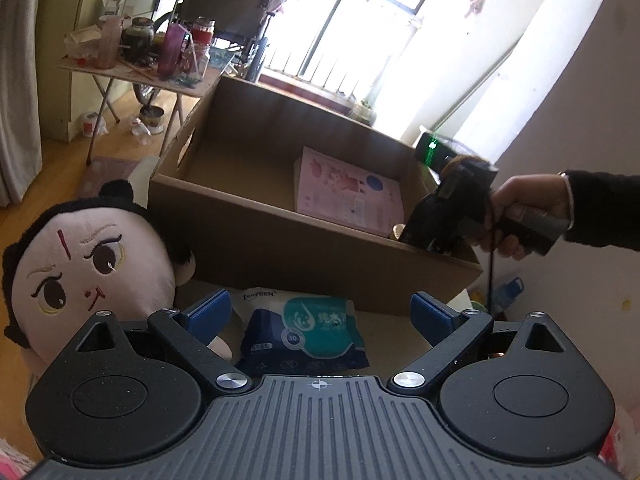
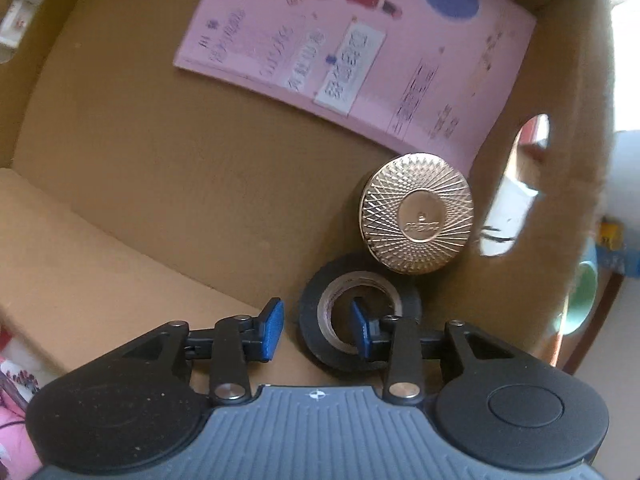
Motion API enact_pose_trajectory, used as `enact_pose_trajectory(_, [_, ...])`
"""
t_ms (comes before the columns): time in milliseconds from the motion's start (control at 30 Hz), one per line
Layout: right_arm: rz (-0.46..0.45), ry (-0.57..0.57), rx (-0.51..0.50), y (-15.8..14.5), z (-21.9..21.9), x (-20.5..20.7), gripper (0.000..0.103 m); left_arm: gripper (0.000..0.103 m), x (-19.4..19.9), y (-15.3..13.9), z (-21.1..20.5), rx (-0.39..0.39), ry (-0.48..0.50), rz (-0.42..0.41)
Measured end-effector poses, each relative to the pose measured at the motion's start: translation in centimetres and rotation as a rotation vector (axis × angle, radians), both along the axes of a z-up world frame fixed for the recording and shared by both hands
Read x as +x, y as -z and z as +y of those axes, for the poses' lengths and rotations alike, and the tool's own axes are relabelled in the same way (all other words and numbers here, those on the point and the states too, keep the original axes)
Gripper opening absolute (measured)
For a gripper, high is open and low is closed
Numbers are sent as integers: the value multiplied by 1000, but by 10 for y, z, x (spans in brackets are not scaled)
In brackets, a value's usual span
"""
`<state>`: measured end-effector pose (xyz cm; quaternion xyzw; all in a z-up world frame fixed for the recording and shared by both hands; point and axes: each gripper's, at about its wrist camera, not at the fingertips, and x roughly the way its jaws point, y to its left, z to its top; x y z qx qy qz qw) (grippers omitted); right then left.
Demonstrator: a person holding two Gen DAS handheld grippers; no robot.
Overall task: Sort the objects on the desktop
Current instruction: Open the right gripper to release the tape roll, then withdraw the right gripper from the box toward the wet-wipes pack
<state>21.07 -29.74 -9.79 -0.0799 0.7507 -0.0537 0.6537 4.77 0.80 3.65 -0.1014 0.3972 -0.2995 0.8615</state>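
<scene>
So the right gripper point(image 2: 316, 326) is hanging nose-down inside the cardboard box point(image 2: 120, 168), jaws parted a little way and not pinching anything; the black tape roll point(image 2: 320, 344) is lying flat on the box floor with one blue pad sitting in its core hole and the other just outside the ring, so I'm reading this as the drop-off; the roll is touching the gold round tin point(image 2: 417, 213), which is sitting beside the pink booklet point(image 2: 340, 40). To finish cleanly I'd be widening a bit more and lifting straight up, so the inner pad isn't snagging the ring. Meanwhile the left gripper point(image 1: 320, 312) is hovering wide open over the wet wipes pack point(image 1: 308, 332), next to the plush doll point(image 1: 84, 264); probably next up.
</scene>
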Motion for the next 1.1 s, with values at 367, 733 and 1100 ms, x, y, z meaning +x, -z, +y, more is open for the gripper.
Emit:
enact_pose_trajectory(367, [-103,-35,53,-8,-10,-2,25,97,7,5,9,-5,-24,26])
enact_pose_trajectory(733, [-137,-103,62,-57,-4,-6,58,97,1,3,4,22,-12,5])
enact_pose_trajectory(1100, [-506,-209,300,-140,0,-103,79,97,-29,-2,-10,93,7,-68])
